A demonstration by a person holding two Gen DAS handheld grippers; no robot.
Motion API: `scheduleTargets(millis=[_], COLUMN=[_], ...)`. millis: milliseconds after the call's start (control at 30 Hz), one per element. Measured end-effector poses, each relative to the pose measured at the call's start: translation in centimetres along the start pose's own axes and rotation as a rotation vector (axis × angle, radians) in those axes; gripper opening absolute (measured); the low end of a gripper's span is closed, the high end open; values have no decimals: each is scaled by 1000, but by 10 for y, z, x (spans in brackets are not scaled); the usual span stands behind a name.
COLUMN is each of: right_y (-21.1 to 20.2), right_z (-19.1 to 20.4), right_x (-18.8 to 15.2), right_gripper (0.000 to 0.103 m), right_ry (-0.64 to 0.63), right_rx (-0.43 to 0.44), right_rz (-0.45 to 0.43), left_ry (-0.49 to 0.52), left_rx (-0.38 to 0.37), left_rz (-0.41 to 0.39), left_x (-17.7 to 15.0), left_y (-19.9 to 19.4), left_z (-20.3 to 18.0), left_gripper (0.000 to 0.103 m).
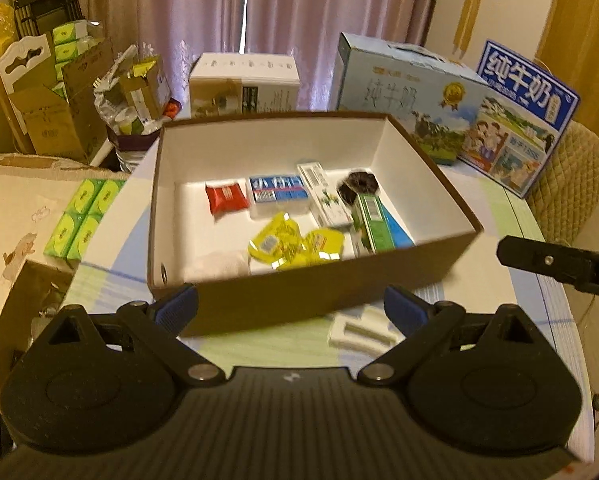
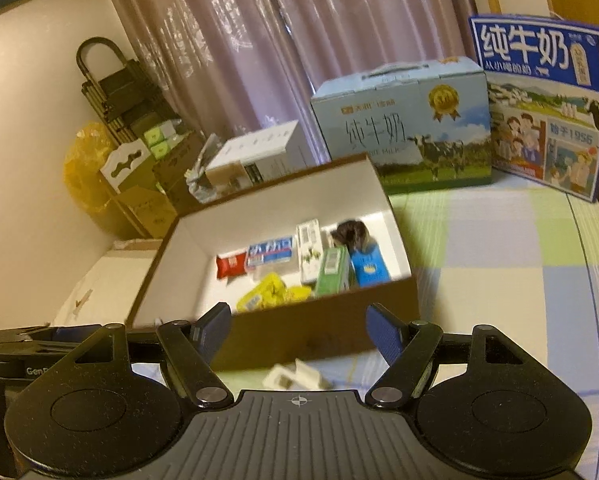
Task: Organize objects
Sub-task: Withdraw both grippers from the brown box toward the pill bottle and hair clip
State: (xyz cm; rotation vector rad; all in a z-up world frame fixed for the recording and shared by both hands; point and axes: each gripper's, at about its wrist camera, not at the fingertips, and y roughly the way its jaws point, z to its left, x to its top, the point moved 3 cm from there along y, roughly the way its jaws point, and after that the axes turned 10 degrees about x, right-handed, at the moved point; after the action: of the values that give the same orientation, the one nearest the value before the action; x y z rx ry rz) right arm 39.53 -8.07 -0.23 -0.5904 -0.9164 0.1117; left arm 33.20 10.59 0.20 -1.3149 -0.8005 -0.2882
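A brown box [image 1: 299, 300] with a white inside stands on the table; it also shows in the right wrist view [image 2: 323, 320]. In it lie a red packet [image 1: 225, 197], a blue-and-white pack [image 1: 277, 192], yellow sachets [image 1: 287, 242], a white carton [image 1: 323, 196], a green carton [image 1: 373, 220] and a dark hair tie [image 1: 359, 184]. A white plastic piece [image 1: 359, 330] lies on the table in front of the box, also in the right wrist view [image 2: 295, 376]. My left gripper [image 1: 291, 312] is open and empty before the box. My right gripper [image 2: 299, 330] is open and empty too.
Two milk cartons [image 1: 415, 92] [image 2: 539, 100] and a white box [image 1: 243, 84] stand behind the brown box. Green tissue packs [image 1: 83, 220] and cardboard boxes [image 1: 51, 120] sit at the left. The right gripper's body [image 1: 559, 268] shows at the right edge of the left view.
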Motion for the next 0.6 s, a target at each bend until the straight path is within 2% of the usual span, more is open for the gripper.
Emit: scheduleTargets(millis=[400, 600], right_y=[-15, -22], right_z=[-17, -24], right_x=[-68, -91], right_gripper=[72, 72], right_ry=[62, 96], right_rx=[-70, -100], right_rz=[128, 167], left_ry=[45, 75], left_rx=[-36, -52], left_rz=[102, 125], left_x=[-65, -81], left_y=[-2, 0], left_z=[-22, -36], left_gripper=[98, 98])
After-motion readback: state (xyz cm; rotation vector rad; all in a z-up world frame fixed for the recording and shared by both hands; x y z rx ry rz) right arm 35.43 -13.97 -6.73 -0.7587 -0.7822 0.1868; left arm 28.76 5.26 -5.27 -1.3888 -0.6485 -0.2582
